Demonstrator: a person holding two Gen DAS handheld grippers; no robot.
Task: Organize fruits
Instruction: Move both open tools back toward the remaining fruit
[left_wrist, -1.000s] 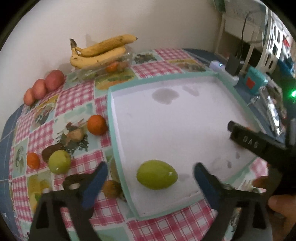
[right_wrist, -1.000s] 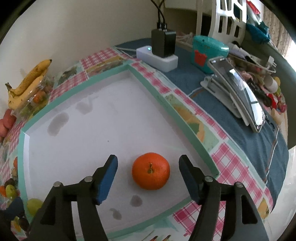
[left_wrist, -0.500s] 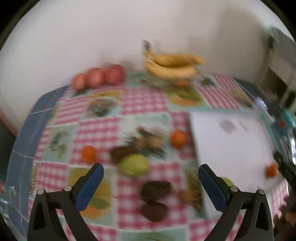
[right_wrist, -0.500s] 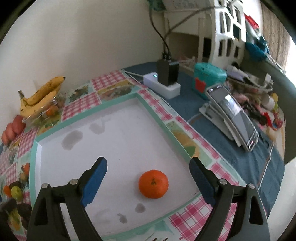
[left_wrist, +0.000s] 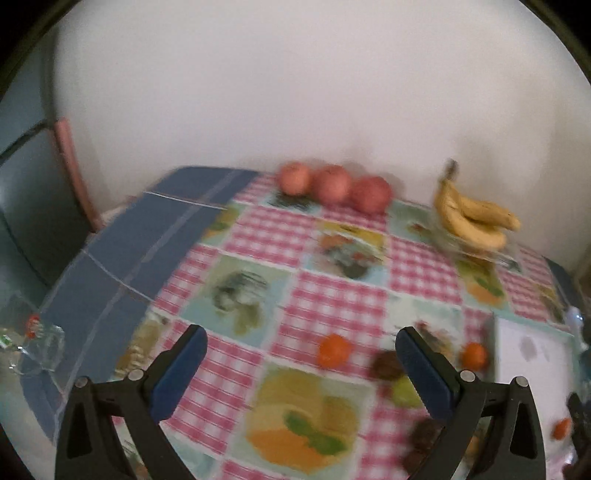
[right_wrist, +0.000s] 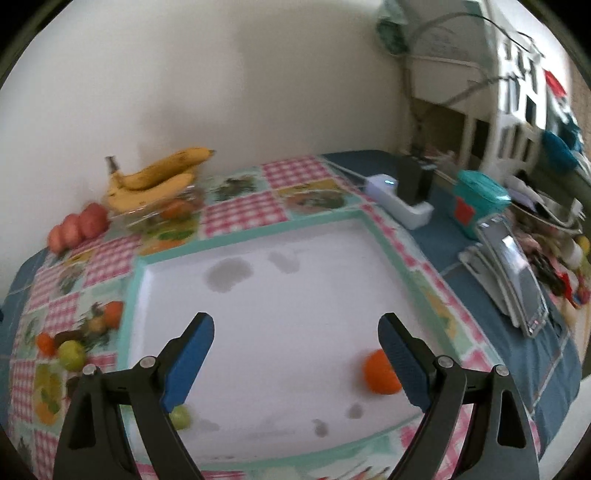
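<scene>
The white square tray with a mint-green rim (right_wrist: 384, 243) lies on the bench (left_wrist: 155, 251), which is covered by a pink-checked cloth printed with fruit pictures. The right gripper (right_wrist: 295, 354), black with blue pads, hangs above the tray with its jaws spread wide and nothing between them. Inside the tray, near its near right corner, rests a round orange tangerine (right_wrist: 380, 373), partly behind the gripper's right pad; at the tray's near left corner a pale green fruit (right_wrist: 181, 417) shows just below the left pad. Left of the tray, on the cloth, lie another small orange tangerine (right_wrist: 112, 310), a third tangerine (right_wrist: 46, 343), a green round fruit (right_wrist: 72, 354) and some dark fruits too blurred to name. Beyond the tray's far left corner stands a clear dish carrying a bunch of yellow bananas (right_wrist: 155, 181), and further left of it a row of three reddish apples (right_wrist: 77, 229) lines the wall. Right of the tray sit a white power strip with a black adapter (right_wrist: 406, 199), a teal box (right_wrist: 480, 199) and a phone on a stand (right_wrist: 517, 280). The left gripper (left_wrist: 301, 365), also wide with empty jaws, hangs over the cloth well left of the tray; its view is blurred, showing the tray's corner (left_wrist: 532, 354) at the right edge.
</scene>
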